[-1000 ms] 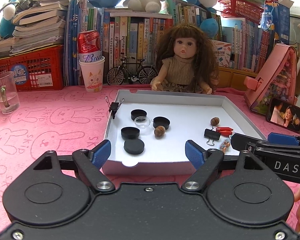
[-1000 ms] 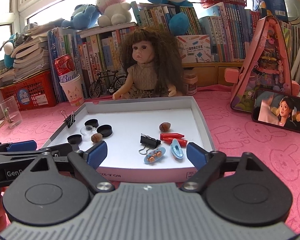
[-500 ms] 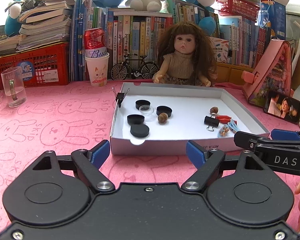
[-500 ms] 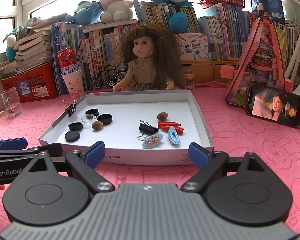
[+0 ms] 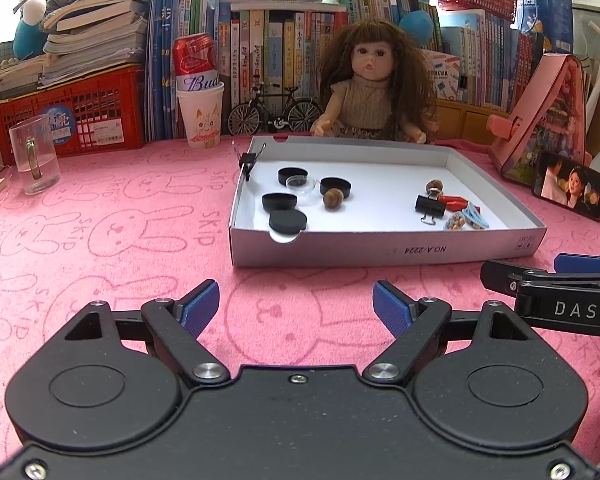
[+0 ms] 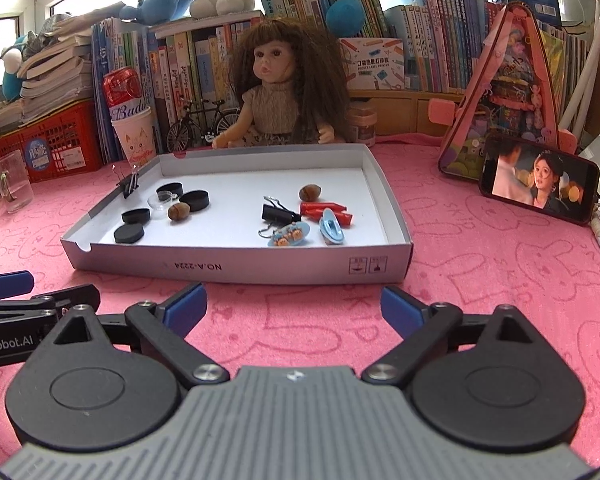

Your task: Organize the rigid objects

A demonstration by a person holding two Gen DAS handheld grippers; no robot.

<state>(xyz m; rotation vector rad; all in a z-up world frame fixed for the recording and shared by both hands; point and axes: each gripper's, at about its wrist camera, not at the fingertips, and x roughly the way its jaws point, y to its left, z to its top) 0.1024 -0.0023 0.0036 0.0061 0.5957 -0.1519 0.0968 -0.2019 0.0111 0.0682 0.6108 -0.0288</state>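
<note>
Compared with one second ago, both cameras have drawn back from the white tray (image 5: pixel 384 254): before, its front wall lay between the blue pads, and now it sits higher in each frame with bare pink cloth (image 5: pixel 100 240) between. The tray lies in the middle of the frame, its long axis going left to right. Inside, four black caps (image 5: pixel 287 220) are grouped at the left and a black binder clip (image 5: pixel 430 204), red clips and blue hair clips (image 6: pixel 332 227) at the right, the hair clips pointing roughly away from the camera. The left gripper (image 5: pixel 296 306) stands wide apart and holds nothing. The right gripper (image 6: pixel 294 306) is opening its jaws, with only cloth between them.
</note>
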